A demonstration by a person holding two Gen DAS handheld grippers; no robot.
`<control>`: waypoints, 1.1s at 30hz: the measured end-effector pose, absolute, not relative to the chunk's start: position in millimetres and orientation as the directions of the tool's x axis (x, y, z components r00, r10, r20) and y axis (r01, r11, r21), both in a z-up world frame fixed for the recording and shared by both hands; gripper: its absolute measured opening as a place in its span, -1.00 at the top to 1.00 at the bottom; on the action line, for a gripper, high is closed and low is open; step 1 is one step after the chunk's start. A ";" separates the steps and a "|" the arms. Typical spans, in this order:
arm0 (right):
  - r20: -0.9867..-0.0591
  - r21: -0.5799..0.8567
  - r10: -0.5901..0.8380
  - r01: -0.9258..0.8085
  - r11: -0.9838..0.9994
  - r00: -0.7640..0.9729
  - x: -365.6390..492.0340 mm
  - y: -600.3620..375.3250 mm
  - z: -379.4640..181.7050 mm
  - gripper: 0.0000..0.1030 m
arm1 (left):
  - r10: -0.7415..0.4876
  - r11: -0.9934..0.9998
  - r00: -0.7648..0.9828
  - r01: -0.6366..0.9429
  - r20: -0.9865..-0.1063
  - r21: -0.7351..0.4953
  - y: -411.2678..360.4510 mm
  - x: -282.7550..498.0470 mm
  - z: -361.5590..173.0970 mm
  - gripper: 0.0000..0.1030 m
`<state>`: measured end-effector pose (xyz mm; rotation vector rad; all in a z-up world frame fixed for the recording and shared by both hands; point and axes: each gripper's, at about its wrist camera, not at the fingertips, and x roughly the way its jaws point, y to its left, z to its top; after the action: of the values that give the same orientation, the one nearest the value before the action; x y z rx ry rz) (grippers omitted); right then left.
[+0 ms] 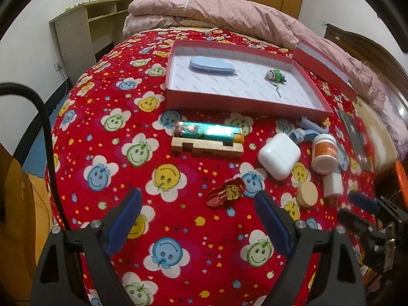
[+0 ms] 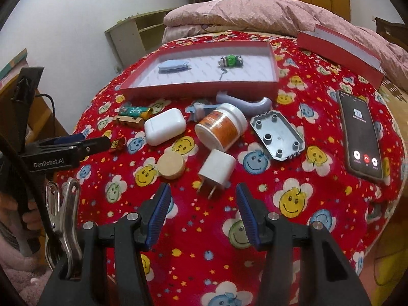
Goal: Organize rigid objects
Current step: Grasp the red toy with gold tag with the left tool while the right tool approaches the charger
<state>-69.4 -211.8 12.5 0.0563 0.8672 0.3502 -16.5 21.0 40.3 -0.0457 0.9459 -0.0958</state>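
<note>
Your left gripper (image 1: 197,204) hangs over the red smiley-face bedspread (image 1: 163,229) with its blue pads spread wide and nothing between them — the small red toy car (image 1: 225,195) lies just ahead, nearer the right pad. Your right gripper (image 2: 201,204) is also spread, less widely, and empty; the white plug adapter (image 2: 216,169) lies on its side just in front of the gap, prongs pointing back toward you. Beside the adapter sits a round wooden disc (image 2: 170,165), and past it the white earbud case (image 2: 165,126), the orange-labelled jar (image 2: 221,127) tipped on its side, and a grey plastic plate (image 2: 278,135). Farther left lie the green lighter (image 1: 209,132) and, touching it, the notched wooden block (image 1: 207,148). To the right rests a phone (image 2: 360,131) with its screen lit. Beyond everything stands the open red box (image 2: 199,89) — inside it a blue oval case (image 2: 172,66) and a green keychain figure (image 2: 230,61), well apart. The box lid (image 2: 339,47) lies at the far right.
</note>
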 end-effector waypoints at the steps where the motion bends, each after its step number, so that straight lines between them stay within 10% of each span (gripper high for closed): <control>1: -0.738 0.196 0.326 -0.274 0.941 0.591 -68.6 -213.2 9.7 -0.05 | -0.108 0.994 0.588 0.070 -0.802 -0.083 19.5 -17.1 39.0 -0.79; 18: -0.740 0.219 0.342 -0.274 0.936 0.578 -70.1 -215.2 -10.2 -0.19 | -0.053 0.997 0.579 0.070 -0.813 -0.016 -4.4 -4.3 16.3 -0.45; 25: -0.722 0.230 0.355 -0.278 0.933 0.593 -73.0 -216.7 -11.2 -0.22 | -0.062 0.991 0.616 0.130 -0.785 0.024 -15.7 -8.7 16.6 0.21; 33: -0.726 0.203 0.339 -0.285 0.937 0.598 -74.5 -211.7 -10.8 -0.29 | -0.077 0.987 0.619 0.157 -0.781 0.026 -15.0 -14.0 16.2 0.22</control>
<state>-74.5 -211.7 -10.8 0.0682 0.8568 0.3620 -14.1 -15.0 16.2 0.0951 0.8933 -0.1347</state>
